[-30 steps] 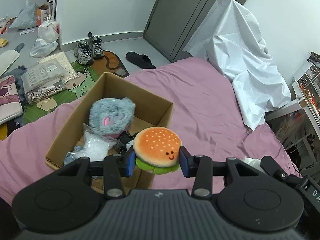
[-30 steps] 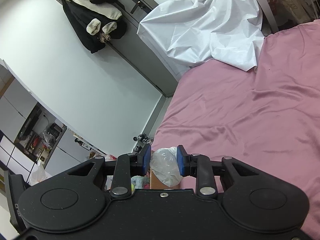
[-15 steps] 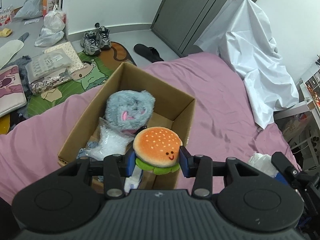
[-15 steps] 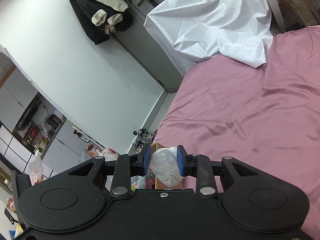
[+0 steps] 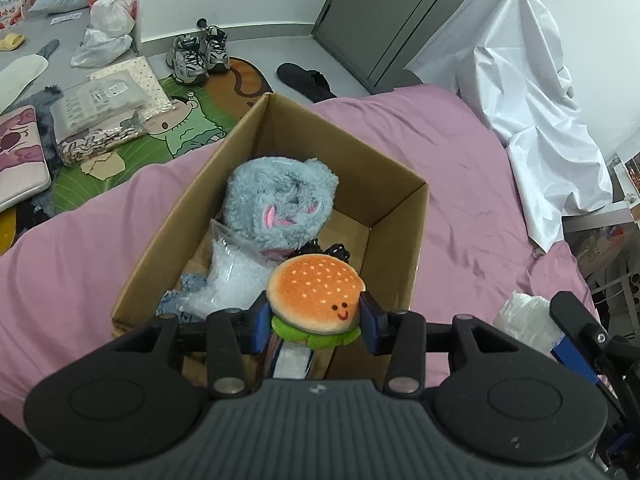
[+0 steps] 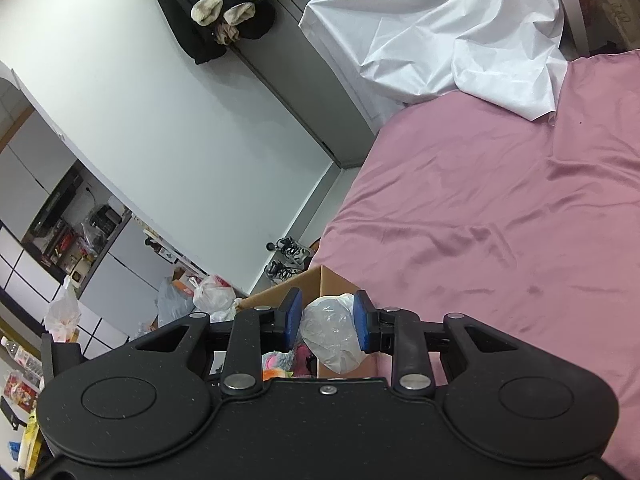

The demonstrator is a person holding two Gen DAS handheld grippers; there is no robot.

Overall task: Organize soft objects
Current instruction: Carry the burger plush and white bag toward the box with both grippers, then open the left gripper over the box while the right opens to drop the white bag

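my left gripper [image 5: 315, 318] clamped on orange plush burger with green lettuce [image 5: 316, 300], lower centre, over near end of open brown cardboard box [image 5: 394, 216] | my right gripper [image 6: 325, 322] clamped on crumpled clear plastic bag [image 6: 332, 332], bottom centre, above box edge

Burger plush [image 5: 316, 300] hides the box's [image 5: 344, 136] near contents.

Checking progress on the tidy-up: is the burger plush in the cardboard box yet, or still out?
Still out. The burger plush is clamped in the left gripper, above the open cardboard box rather than resting inside.
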